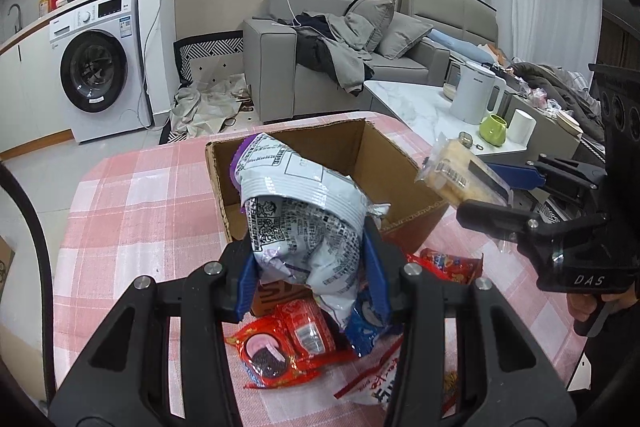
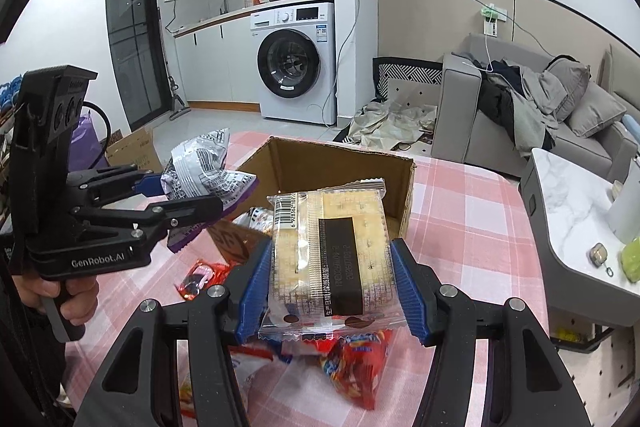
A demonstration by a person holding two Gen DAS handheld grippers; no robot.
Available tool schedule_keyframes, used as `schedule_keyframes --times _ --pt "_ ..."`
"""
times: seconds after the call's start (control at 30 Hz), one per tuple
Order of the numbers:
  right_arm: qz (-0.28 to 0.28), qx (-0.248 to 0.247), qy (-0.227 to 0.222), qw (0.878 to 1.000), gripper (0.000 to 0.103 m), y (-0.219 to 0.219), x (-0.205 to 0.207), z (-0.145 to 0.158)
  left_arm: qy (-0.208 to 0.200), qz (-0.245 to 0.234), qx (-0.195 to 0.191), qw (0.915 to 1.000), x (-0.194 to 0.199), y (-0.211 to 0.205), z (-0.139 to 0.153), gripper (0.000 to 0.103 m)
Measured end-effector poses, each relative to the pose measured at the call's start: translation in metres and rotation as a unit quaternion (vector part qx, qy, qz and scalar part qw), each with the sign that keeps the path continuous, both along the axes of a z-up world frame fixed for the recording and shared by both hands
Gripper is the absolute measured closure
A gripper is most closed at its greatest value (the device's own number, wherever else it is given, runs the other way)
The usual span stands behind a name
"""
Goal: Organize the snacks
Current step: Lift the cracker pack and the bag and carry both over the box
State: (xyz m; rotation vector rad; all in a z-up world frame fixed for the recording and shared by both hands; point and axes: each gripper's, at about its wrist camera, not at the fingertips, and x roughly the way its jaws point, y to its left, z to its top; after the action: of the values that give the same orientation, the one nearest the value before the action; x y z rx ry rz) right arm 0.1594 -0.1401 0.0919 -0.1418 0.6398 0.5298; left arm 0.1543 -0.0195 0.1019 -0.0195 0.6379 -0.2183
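Left wrist view shows the left gripper with its blue pads clamped on a crumpled silver snack bag printed with black text and edged in purple, held up in front of an open cardboard box that stands on a table with a pink checked cloth. Below the bag, on the cloth just in front of the box, lie loose snacks: a red cookie packet, a blue packet and a red bag to the right. In the same view the right gripper comes in from the right, above the box's near right corner, pinching a clear cracker pack. From the right wrist view the right gripper grips that cracker pack by its two long sides (barcode at the top, a black label down its middle), with the box behind it and the red bag on the cloth beneath. To the left there, a person's hand holds the left gripper with the silver bag beside the box's left wall.
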Motion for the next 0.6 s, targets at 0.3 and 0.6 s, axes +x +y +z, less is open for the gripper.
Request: schedule_keyframes --times 0.3,0.6 --pt "-0.006 0.011 0.011 1.000 0.044 0.008 0.028 -0.011 0.018 0.006 0.002 0.9998 0.042 -0.004 -0.017 0.060" --pt "-0.013 0.014 0.019 1.000 0.044 0.020 0.050 -0.026 0.025 0.006 0.009 0.9996 0.070 -0.009 -0.028 0.061"
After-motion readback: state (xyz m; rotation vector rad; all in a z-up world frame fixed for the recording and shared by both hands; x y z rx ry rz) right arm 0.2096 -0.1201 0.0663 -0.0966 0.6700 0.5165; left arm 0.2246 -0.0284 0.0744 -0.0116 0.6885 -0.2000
